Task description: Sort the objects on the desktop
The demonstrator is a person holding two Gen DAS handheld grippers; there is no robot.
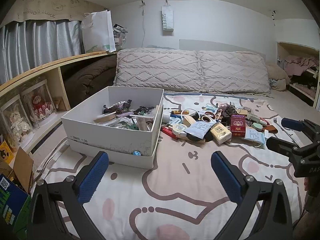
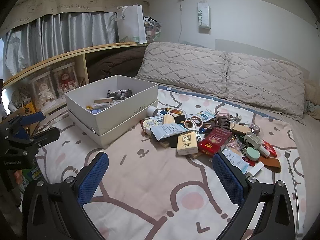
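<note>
Both grippers, left gripper (image 1: pixel 160 172) and right gripper (image 2: pixel 160 172), are hovering wide open and empty over the bedspread (image 2: pixel 152 190). Sorting is looking partly done: white box (image 1: pixel 112 134) near the left edge is holding some items, while the pile (image 2: pixel 210 138) mid-bed is waiting.
</note>
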